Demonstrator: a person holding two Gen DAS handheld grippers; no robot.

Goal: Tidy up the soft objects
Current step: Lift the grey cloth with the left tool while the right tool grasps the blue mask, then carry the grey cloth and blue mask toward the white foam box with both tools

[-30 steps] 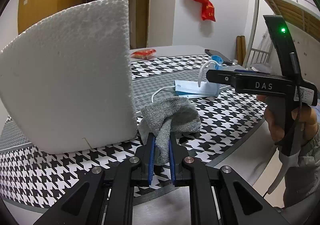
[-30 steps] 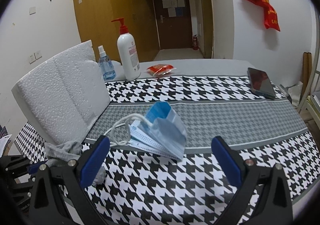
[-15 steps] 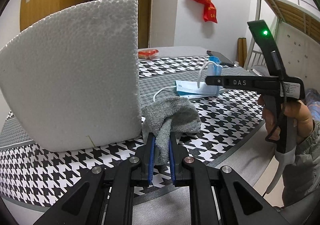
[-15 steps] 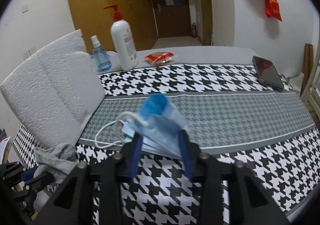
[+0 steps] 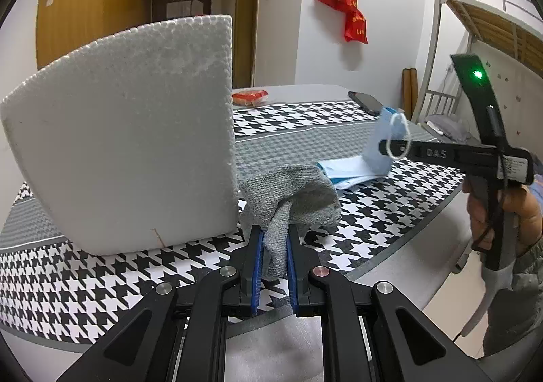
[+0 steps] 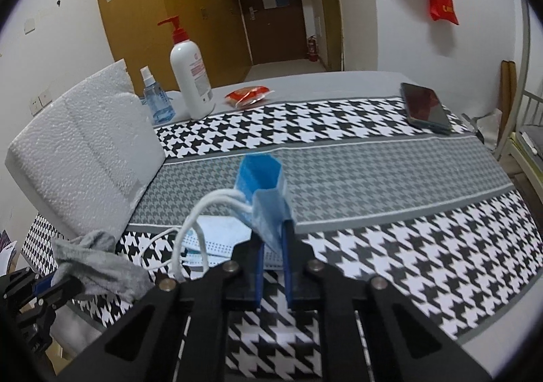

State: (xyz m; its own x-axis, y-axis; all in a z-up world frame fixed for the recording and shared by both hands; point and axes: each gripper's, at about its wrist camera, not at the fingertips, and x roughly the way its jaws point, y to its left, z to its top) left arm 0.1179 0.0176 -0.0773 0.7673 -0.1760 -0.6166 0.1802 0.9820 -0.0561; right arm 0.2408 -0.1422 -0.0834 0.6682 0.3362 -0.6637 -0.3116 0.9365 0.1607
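My left gripper [image 5: 274, 236] is shut on a grey knit sock [image 5: 292, 192], which bunches on the houndstooth tablecloth beside a white foam block [image 5: 129, 137]. The right wrist view shows the same sock [image 6: 98, 263] at lower left. My right gripper [image 6: 271, 236] has its jaws closing on a blue face mask [image 6: 261, 185], whose pleated edge sits pinched between the blue pads. The mask stands up from the cloth with its white ear loop [image 6: 200, 222] hanging left. A second pale mask [image 6: 217, 236] lies flat underneath. The left wrist view shows the right gripper [image 5: 387, 147] holding that mask [image 5: 380, 141].
A white pump bottle [image 6: 191, 76], a small blue spray bottle [image 6: 154, 100] and a red packet [image 6: 249, 95] stand at the table's far side. A dark phone [image 6: 426, 108] lies far right. The foam block [image 6: 85, 158] leans at left. A person's hand [image 5: 502, 212] grips the right tool.
The right jaws went from wide apart to closed on the blue mask, and the mask's end now stands raised. The left gripper and sock stayed put.
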